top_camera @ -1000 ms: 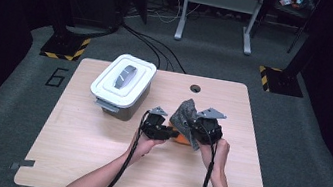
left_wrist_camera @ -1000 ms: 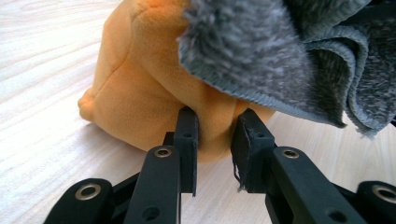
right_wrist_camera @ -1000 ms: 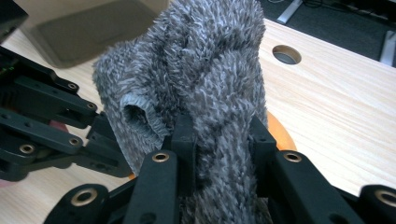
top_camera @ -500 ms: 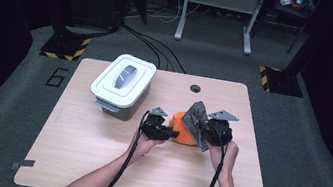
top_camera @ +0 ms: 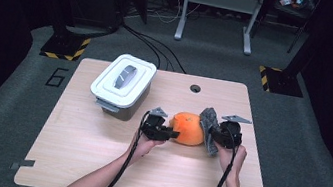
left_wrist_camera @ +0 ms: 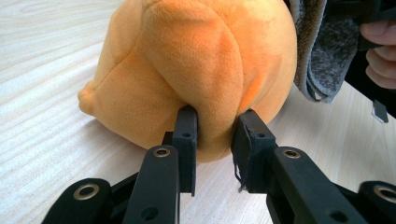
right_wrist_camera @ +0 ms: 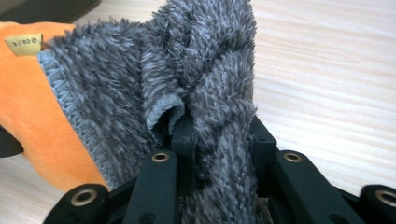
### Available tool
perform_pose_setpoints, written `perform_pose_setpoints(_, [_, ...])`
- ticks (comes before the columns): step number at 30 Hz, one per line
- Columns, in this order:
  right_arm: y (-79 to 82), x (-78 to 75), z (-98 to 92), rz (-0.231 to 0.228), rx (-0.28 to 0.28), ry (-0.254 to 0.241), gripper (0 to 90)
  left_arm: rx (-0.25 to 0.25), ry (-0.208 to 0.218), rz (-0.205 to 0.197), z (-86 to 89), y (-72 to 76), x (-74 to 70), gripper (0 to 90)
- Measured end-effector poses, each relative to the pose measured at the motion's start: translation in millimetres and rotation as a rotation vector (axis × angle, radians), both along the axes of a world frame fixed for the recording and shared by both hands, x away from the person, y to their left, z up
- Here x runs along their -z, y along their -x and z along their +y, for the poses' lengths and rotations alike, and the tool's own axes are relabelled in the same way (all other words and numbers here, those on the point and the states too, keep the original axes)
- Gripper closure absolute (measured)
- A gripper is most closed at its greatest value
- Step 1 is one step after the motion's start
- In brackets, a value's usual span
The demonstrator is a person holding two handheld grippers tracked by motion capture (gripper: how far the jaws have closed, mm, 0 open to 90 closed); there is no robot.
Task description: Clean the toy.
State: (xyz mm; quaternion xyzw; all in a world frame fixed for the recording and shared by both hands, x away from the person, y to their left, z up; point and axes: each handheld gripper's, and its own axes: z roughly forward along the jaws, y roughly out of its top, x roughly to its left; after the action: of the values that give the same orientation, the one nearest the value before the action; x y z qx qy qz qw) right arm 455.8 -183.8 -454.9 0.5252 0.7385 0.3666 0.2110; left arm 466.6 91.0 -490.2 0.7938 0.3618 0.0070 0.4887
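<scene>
An orange plush toy (top_camera: 188, 129) lies on the wooden table (top_camera: 92, 163) between both hands. My left gripper (top_camera: 174, 134) is shut on a fold of the plush (left_wrist_camera: 201, 70) at its near side, the jaws (left_wrist_camera: 215, 135) pinching the fabric. My right gripper (top_camera: 212, 136) is shut on a grey fuzzy cloth (top_camera: 209, 122), which hangs against the plush's right side. In the right gripper view the cloth (right_wrist_camera: 201, 70) is bunched between the jaws (right_wrist_camera: 219, 135), with the orange plush (right_wrist_camera: 28, 107) and its small yellow tag (right_wrist_camera: 23, 44) at the left.
A white lidded container (top_camera: 123, 84) stands at the back left of the table. A round cable hole (top_camera: 195, 88) sits near the far edge. Dark stands and cables are on the floor beyond the table.
My right gripper has drawn the grey cloth to the right and slightly down, off the orange plush, which now lies uncovered. The left gripper has kept still on the plush.
</scene>
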Motion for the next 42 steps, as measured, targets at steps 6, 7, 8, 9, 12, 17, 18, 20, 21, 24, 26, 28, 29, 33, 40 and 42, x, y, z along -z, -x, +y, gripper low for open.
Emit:
perform_pose_setpoints(6, [12.1, -17.3, 11.1, -0.071, -0.024, 0.008, 70.4, 0.004, -0.001, 0.0, 2.8, -0.7, 0.8, 71.7])
perform_pose_setpoints(7, [14.2, -20.6, 15.8, -0.081, -0.035, 0.015, 70.4, 0.004, -0.001, -0.001, 2.3, -0.6, 0.9, 71.6])
perform_pose_setpoints(8, [16.5, -24.8, 22.0, -0.1, -0.052, 0.023, 70.3, 0.004, -0.001, -0.003, 2.1, -0.5, 0.7, 71.6])
perform_pose_setpoints(9, [18.2, -27.5, 26.6, -0.103, -0.06, 0.019, 70.3, 0.007, -0.005, -0.006, 1.7, -0.3, 0.5, 71.7])
perform_pose_setpoints(12, [22.3, -35.3, 47.3, -0.131, -0.117, 0.041, 70.4, 0.009, -0.017, -0.017, 1.3, -0.1, 0.1, 71.7])
perform_pose_setpoints(17, [24.9, -36.3, 77.3, -0.148, -0.167, 0.135, 70.1, 0.006, -0.015, -0.01, 1.7, 0.1, 0.1, 71.7])
perform_pose_setpoints(18, [24.6, -35.1, 81.4, -0.155, -0.159, 0.156, 70.1, 0.0, -0.011, -0.012, 1.7, 0.0, 0.3, 71.8])
perform_pose_setpoints(20, [23.9, -34.4, 83.1, -0.16, -0.17, 0.186, 70.1, -0.001, -0.012, -0.011, 2.1, -0.3, 0.4, 71.8])
perform_pose_setpoints(21, [23.8, -34.3, 83.5, -0.157, -0.163, 0.181, 70.2, -0.002, -0.011, -0.013, 1.9, -0.2, 0.4, 71.8])
perform_pose_setpoints(24, [22.6, -33.3, 79.4, -0.146, -0.152, 0.168, 70.3, -0.002, -0.01, -0.012, 0.9, 0.4, 0.1, 71.9])
perform_pose_setpoints(26, [21.9, -32.8, 74.0, -0.142, -0.149, 0.163, 70.3, 0.008, -0.018, -0.018, 0.7, 0.3, -0.1, 71.8])
perform_pose_setpoints(28, [21.2, -32.3, 66.9, -0.134, -0.144, 0.141, 70.3, 0.006, -0.012, -0.018, -0.5, 0.7, -0.3, 71.8])
perform_pose_setpoints(29, [20.6, -31.9, 64.0, -0.133, -0.137, 0.135, 70.3, 0.005, -0.012, -0.017, -0.7, 0.6, -0.6, 71.8])
perform_pose_setpoints(33, [18.2, -28.8, 49.0, -0.118, -0.115, 0.102, 70.2, 0.004, -0.011, -0.01, -0.6, 0.9, -0.9, 71.8])
perform_pose_setpoints(40, [8.1, -13.3, 17.3, -0.056, -0.041, 0.04, 70.1, 0.007, -0.01, -0.01, -0.2, 0.2, -0.3, 71.8])
perform_pose_setpoints(42, [3.6, -5.8, 8.0, -0.03, -0.02, -0.003, 70.1, 0.006, -0.009, -0.01, -0.8, 0.4, -0.3, 71.8])
